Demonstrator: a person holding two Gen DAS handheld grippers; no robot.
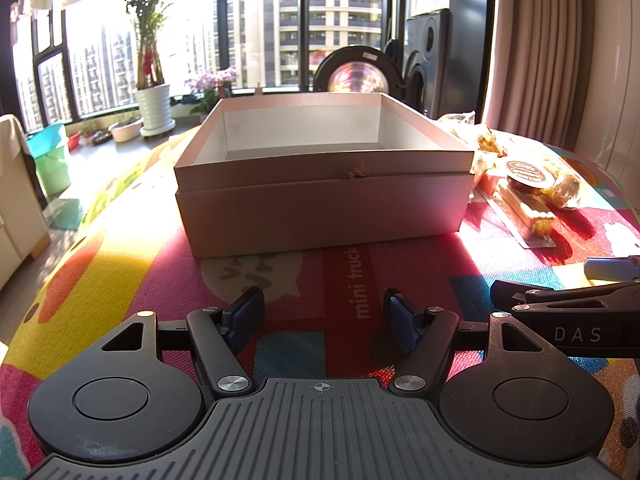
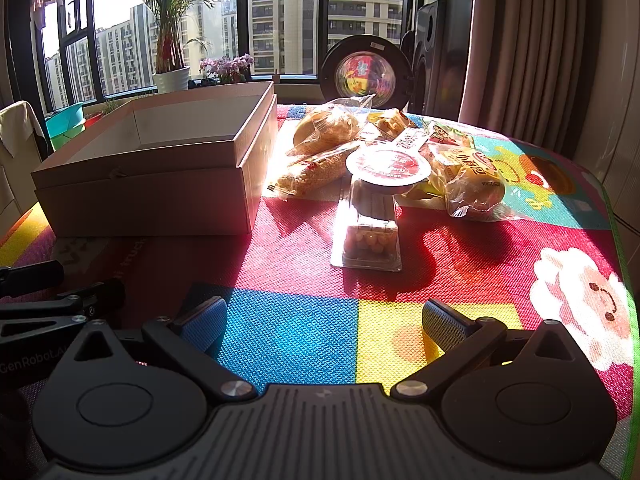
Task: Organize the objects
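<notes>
An open empty cardboard box (image 1: pixel 320 204) sits on the colourful mat ahead of my left gripper (image 1: pixel 324 312), which is open and empty. In the right wrist view the box (image 2: pixel 152 196) is at the left. To its right lies a pile of snacks: a clear plastic snack pack (image 2: pixel 370 232) nearest, a round foil-lidded cup (image 2: pixel 387 167) on it, wrapped bread bags (image 2: pixel 468 184) and a crumb-coated bar (image 2: pixel 316 172). My right gripper (image 2: pixel 324 324) is open and empty, short of the clear pack. The snacks also show in the left wrist view (image 1: pixel 524 192).
The table edge curves away at the right (image 2: pixel 616 216). Behind the table stand a washing machine door (image 2: pixel 366 72), speakers (image 1: pixel 428 60), a curtain (image 2: pixel 520 48), and potted plants (image 1: pixel 152 92) by the windows. The other gripper shows at each view's side (image 1: pixel 568 312).
</notes>
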